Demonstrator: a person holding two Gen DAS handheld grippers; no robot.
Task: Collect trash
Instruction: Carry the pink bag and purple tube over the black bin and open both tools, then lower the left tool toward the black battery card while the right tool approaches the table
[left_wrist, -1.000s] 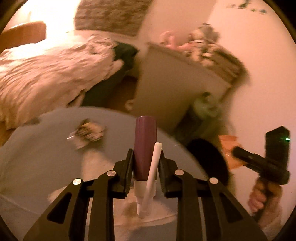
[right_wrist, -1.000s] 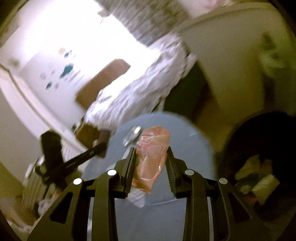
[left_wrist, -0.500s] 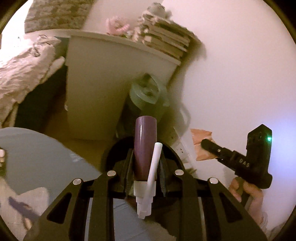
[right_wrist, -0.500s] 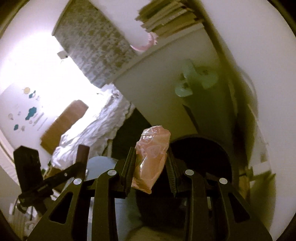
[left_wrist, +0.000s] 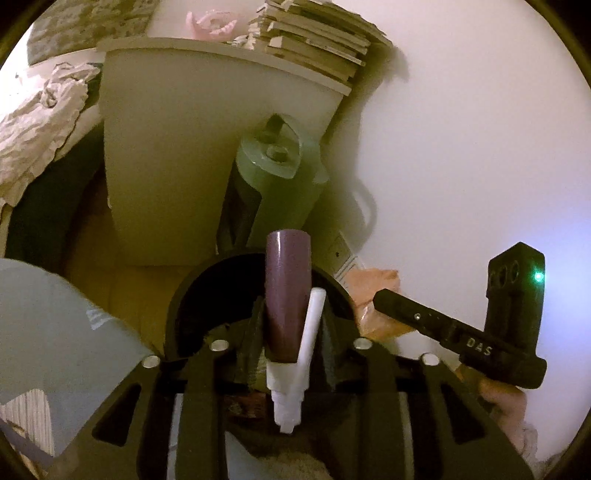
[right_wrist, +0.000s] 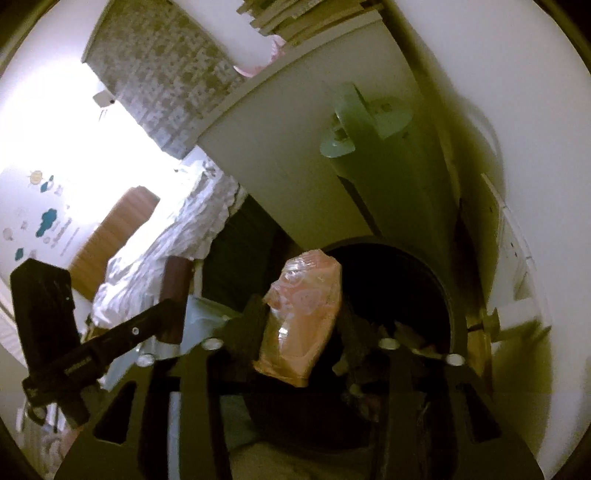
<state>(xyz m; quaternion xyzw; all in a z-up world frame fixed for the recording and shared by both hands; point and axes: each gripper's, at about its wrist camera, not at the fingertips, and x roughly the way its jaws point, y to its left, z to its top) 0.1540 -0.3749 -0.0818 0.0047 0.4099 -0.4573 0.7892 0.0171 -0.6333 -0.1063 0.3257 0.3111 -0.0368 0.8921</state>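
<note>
While left gripper clamps maroon bottle, right gripper pinches pink wrapper; only right view shows bin litter.

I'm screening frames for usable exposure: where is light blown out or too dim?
Left wrist view: the white wall glares pale, while the black bin interior is lost in shadow. Right wrist view: the window area is blown out; the pink wrapper stays legible.
</note>
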